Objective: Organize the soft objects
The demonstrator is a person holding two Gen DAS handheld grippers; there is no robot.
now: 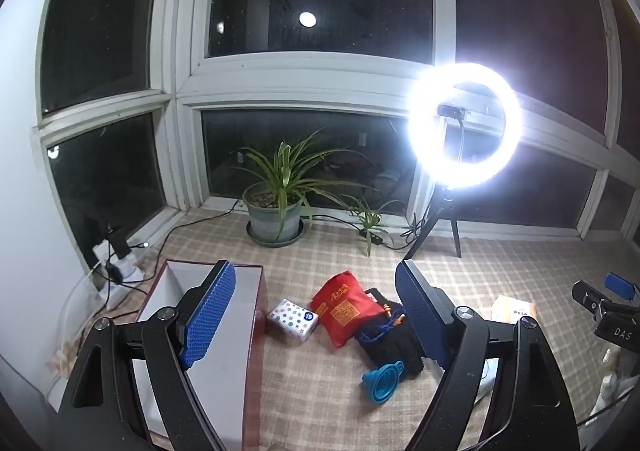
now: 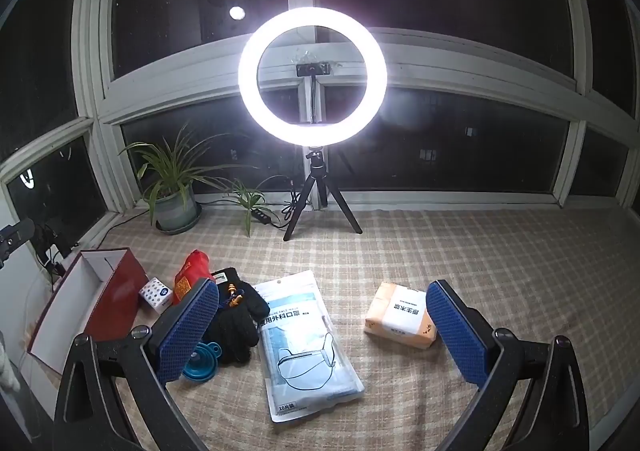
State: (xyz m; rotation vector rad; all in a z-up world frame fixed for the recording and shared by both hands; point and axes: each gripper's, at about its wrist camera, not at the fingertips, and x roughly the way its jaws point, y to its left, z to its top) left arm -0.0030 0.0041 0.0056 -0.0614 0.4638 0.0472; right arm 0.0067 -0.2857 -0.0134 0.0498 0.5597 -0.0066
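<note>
An open red box [image 1: 208,335] with a white inside stands at the left of the checked cloth; it also shows in the right wrist view [image 2: 92,299]. Beside it lie a small dotted tissue pack [image 1: 293,318] [image 2: 155,293], a red pouch [image 1: 342,307] [image 2: 191,275], black gloves [image 1: 384,335] [image 2: 236,321] and a blue funnel [image 1: 382,375] [image 2: 202,365]. A face-mask pack [image 2: 306,343] and an orange tissue pack [image 2: 400,315] lie further right. My left gripper [image 1: 316,315] is open above the box and pouch. My right gripper [image 2: 322,331] is open above the mask pack.
A lit ring light on a tripod [image 2: 314,79] stands at the back by the window. A potted plant [image 1: 276,207] sits to its left with a smaller plant [image 2: 250,199] beside it. Cables and a power strip [image 1: 116,267] lie at the far left.
</note>
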